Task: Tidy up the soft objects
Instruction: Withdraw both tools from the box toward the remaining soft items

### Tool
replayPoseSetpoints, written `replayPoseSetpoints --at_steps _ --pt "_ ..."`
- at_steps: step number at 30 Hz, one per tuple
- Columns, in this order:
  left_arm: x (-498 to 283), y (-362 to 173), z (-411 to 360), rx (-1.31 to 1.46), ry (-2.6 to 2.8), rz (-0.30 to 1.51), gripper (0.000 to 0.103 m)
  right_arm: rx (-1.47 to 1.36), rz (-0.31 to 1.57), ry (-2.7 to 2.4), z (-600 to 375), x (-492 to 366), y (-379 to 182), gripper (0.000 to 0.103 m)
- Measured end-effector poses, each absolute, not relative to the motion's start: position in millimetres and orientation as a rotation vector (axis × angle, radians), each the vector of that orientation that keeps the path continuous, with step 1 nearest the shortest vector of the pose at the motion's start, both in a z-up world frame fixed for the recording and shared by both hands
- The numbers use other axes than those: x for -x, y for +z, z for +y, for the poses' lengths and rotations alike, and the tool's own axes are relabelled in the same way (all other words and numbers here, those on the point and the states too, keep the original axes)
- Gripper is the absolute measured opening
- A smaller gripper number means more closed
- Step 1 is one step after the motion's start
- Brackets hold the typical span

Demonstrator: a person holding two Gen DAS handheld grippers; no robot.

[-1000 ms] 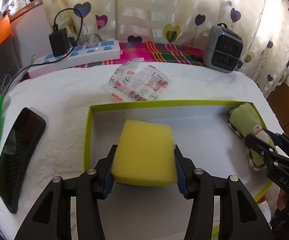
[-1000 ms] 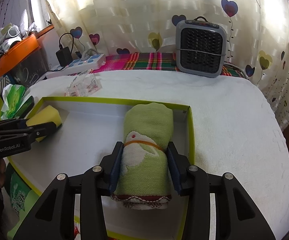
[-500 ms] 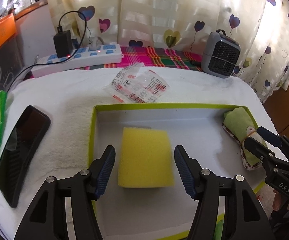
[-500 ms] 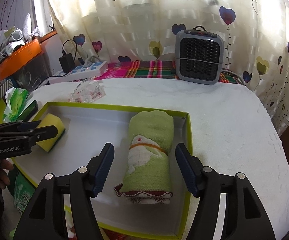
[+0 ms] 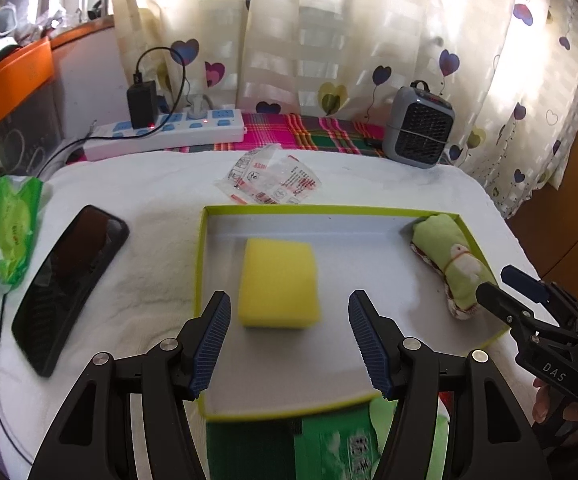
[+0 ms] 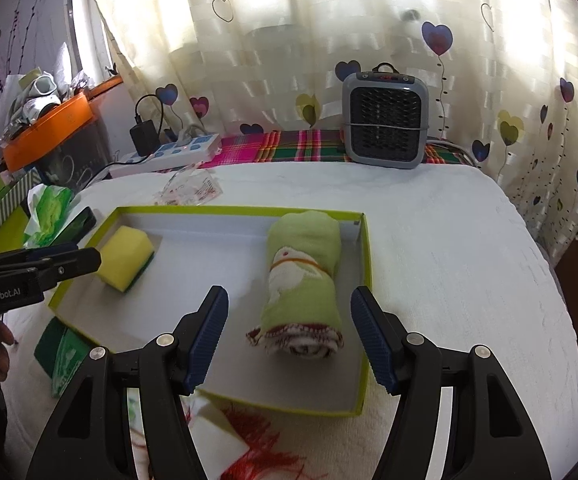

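Two soft things sit in the green-rimmed tray (image 6: 363,248): yellow sponge (image 5: 277,284) at its left end, rolled green towel (image 6: 303,276) w/ a bunny print along the right wall. Left gripper (image 5: 289,338) hovers near the sponge, jaws spread wide, pads clear of it on both sides. Right gripper (image 6: 289,336) same story over the towel's near end, spread, nothing pinched. Tray rests on a white cloth-covered table (image 6: 449,240). Outside it: black phone (image 5: 69,284) to the left, crinkly plastic wrapper (image 5: 273,182) just behind, small grey heater (image 6: 385,132) at the back by the curtain.
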State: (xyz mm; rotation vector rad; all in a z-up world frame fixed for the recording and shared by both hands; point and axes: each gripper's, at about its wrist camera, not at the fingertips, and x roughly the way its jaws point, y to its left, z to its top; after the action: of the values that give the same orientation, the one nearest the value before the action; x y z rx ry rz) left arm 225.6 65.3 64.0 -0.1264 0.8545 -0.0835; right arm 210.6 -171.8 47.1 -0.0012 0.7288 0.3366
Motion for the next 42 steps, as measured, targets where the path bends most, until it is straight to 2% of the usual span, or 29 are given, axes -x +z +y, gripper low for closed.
replayPoseSetpoints --at_steps 17,42 --pt "-144.6 71.9 58.3 0.161 -0.124 0.806 0.061 -0.069 0.722 0.341 -193.9 -147.4 46.7 0.065" --pt "-83.7 36.3 49.2 0.221 -0.217 0.877 0.061 -0.088 0.766 0.413 -175.6 -111.1 30.4 0.065"
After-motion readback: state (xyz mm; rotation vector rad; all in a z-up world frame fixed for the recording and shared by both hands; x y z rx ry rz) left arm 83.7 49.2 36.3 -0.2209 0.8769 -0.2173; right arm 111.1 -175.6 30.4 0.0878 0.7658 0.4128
